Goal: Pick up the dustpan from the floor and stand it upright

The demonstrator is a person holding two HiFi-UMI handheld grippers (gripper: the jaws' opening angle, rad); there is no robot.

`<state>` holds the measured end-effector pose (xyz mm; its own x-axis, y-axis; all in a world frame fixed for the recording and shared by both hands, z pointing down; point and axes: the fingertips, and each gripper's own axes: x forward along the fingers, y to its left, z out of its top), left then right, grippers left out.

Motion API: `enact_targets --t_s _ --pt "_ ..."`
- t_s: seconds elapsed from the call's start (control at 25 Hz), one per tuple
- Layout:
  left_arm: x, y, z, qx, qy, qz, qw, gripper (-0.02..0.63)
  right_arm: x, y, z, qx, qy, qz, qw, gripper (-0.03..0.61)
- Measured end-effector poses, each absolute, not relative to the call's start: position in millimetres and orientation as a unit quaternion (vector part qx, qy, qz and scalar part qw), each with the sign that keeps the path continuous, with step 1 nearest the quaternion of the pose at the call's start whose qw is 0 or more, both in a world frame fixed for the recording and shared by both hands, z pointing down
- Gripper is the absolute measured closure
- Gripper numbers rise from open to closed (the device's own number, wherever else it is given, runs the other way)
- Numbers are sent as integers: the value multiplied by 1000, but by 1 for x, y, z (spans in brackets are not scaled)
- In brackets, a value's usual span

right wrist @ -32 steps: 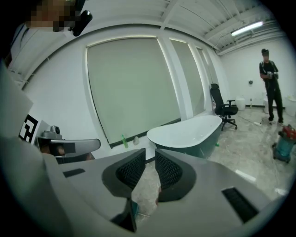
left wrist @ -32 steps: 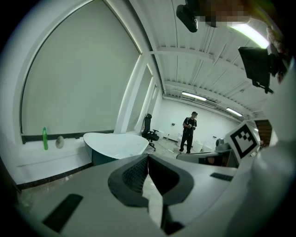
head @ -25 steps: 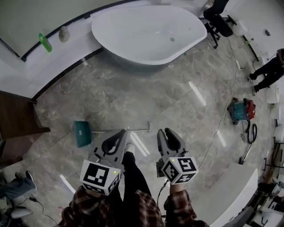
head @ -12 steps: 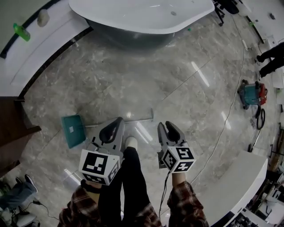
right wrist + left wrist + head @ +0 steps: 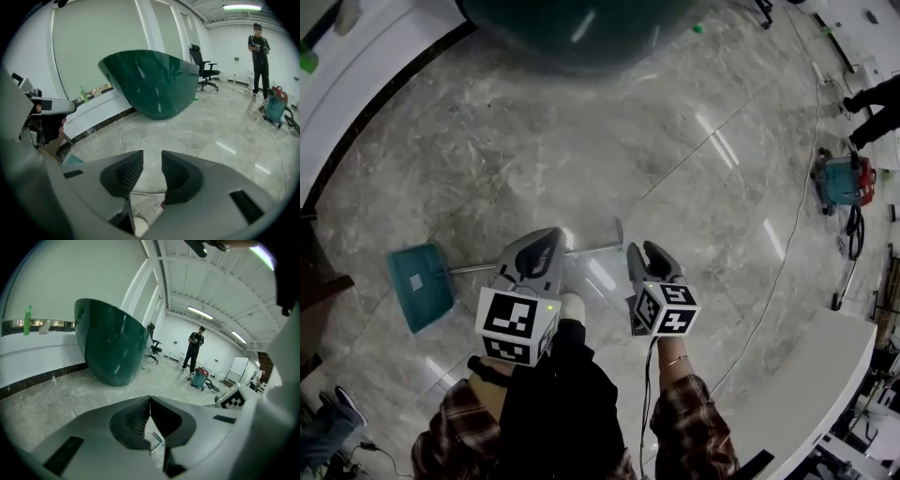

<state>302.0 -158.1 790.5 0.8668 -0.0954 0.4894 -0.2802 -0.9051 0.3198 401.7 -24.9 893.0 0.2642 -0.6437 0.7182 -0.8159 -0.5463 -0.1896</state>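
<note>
Left gripper view shows the left gripper with jaws pressed together, empty. The right gripper has its jaws slightly parted, holding nothing. Just ahead, the teal plastic long-handled dustpan lies flat on the glossy grey marble floor, well short of the dark green bathtub.

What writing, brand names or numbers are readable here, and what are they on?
No text here can be read.
Dustpan: a pale sticker, too small to read.
Cubes on the left gripper and right gripper: black-and-white square patterns, not letters or numbers.
Vacuum cleaner: no legible brand.
</note>
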Motion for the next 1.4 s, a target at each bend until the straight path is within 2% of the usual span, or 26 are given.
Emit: enact_targets --t_s 0.44,0.76,1.24,1.4 --pt "336 -170 952 944 -58 278 171 603 433 -10 1079 779 -429 431 149 468" --pt "360 -186 1018 946 -47 273 169 603 460 6 1186 764 -399 474 179 468" --pt "375 -203 1054 947 -40 276 159 603 467 13 1251 754 -354 516 200 472" --pt "369 -208 1058 946 -45 277 160 603 467 16 1253 749 -360 512 219 502"
